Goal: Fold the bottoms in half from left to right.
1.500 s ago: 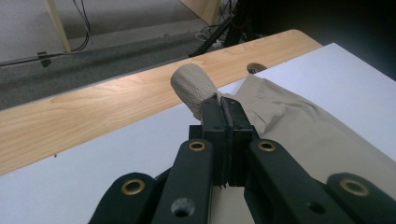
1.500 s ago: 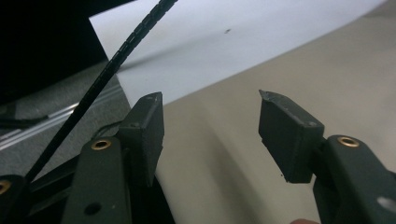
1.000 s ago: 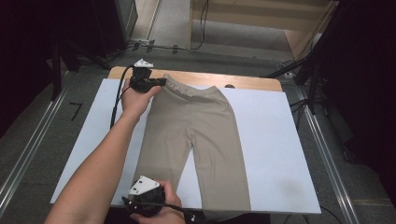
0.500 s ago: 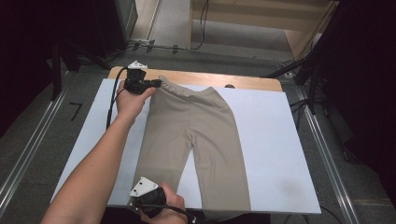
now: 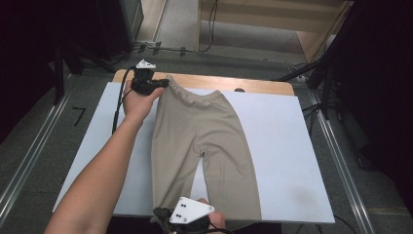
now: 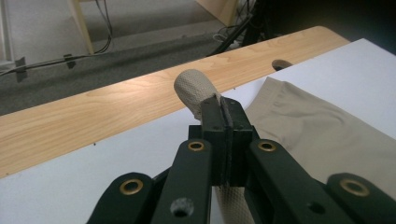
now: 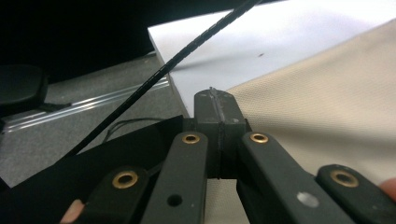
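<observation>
High view first: a pair of beige trousers (image 5: 199, 146) lies flat on a white board (image 5: 292, 161) that covers most of a wooden table (image 5: 253, 85), the waistband toward the far edge and the two legs running back toward the person. The left gripper (image 5: 163, 84) sits at the far left corner of the waistband, held by a hand whose forearm stretches across the white board alongside the left leg of the garment. From the left gripper view, its jaws are pressed fully together with a fold of the waistband cloth pinched between them, a rounded bulge of fabric sticking up just past the tips (image 6: 223, 109), and the wooden table edge runs behind it. The right gripper (image 5: 168, 214) is at the near edge of the board, at the hem of the left trouser leg, with its grey three-cornered plate showing on top. From the right gripper view (image 7: 217, 100), its jaws have just been closing and now stand together at the corner of the hem; whether cloth is caught between them cannot be made out. A black cable (image 7: 187, 53) crosses that view diagonally above the jaws.
</observation>
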Available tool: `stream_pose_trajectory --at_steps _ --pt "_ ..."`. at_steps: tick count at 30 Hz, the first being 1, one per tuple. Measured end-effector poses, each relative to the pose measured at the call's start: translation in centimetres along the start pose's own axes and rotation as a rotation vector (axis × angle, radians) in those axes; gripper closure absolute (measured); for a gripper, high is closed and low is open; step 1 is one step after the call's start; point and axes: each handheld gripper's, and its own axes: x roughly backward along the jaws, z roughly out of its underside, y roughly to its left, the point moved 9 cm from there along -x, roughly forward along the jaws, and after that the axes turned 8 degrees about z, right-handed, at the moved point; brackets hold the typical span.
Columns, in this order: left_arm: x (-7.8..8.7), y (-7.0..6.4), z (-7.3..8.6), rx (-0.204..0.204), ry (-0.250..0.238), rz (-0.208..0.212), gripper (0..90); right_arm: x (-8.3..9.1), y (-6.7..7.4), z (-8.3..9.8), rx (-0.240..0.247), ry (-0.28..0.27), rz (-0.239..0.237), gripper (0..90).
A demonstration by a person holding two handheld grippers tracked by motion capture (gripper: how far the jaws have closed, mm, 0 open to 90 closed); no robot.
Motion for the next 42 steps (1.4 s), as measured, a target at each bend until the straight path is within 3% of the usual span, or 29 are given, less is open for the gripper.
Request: stream_pose_trajectory --at_steps 5,10,13,16,18,22,28,31,36,37,38,39,40,41,42 --pt "-0.7 -1.0 -0.4 -0.032 0.013 -0.003 89.9 3.6 -1.5 1.4 -0.022 -0.036 0.056 88.5" --pt "-1.9 -2.4 -0.9 -0.074 0.044 -0.001 90.0 6.2 -4.3 4.7 -0.093 -0.025 0.113 88.5" --pt "-2.9 -3.4 -1.3 -0.093 0.049 0.003 90.0 7.4 -6.2 7.2 -0.125 0.005 0.176 88.5" --pt "-4.2 -4.4 -1.6 -0.087 0.051 0.014 90.0 8.7 -7.6 9.3 -0.143 0.025 0.232 88.5" --pt "-5.1 -5.0 -1.7 -0.077 0.057 0.026 90.0 9.5 -8.5 10.3 -0.146 0.043 0.293 88.5" --pt "-6.9 -6.3 -1.9 -0.060 0.059 0.032 90.0 11.0 -9.4 11.6 -0.199 0.052 0.331 88.5" --pt "-9.5 -8.2 -2.0 -0.089 0.096 0.045 90.0 12.4 -10.0 12.9 -0.229 0.067 0.354 88.5" --pt "-10.7 -9.0 -2.4 -0.081 0.115 0.057 90.0 13.1 -10.4 13.5 -0.206 0.102 0.419 88.4" --pt "-13.2 -10.1 -2.7 -0.094 0.150 0.070 90.0 14.3 -11.5 14.7 -0.253 0.123 0.484 88.4" --pt "-13.6 -10.5 -2.9 -0.096 0.123 0.092 89.5 14.6 -11.9 15.0 -0.256 0.126 0.507 88.3" --pt "-14.0 -10.7 -3.2 -0.077 0.085 0.104 80.4 14.8 -12.2 15.3 -0.267 0.126 0.532 87.8" --pt "-14.2 -10.8 -3.5 -0.053 0.068 0.103 63.6 15.1 -12.6 15.7 -0.296 0.124 0.558 86.4" --pt "-14.1 -10.9 -3.7 -0.023 0.057 0.128 46.7 15.3 -13.0 16.2 -0.333 0.127 0.574 79.7" --pt "-13.9 -11.0 -3.9 -0.005 0.047 0.160 34.8 15.5 -13.4 16.6 -0.364 0.127 0.599 67.7" --pt "-13.4 -10.9 -4.0 -0.001 0.039 0.163 27.4 15.7 -13.8 16.8 -0.387 0.133 0.620 58.5"
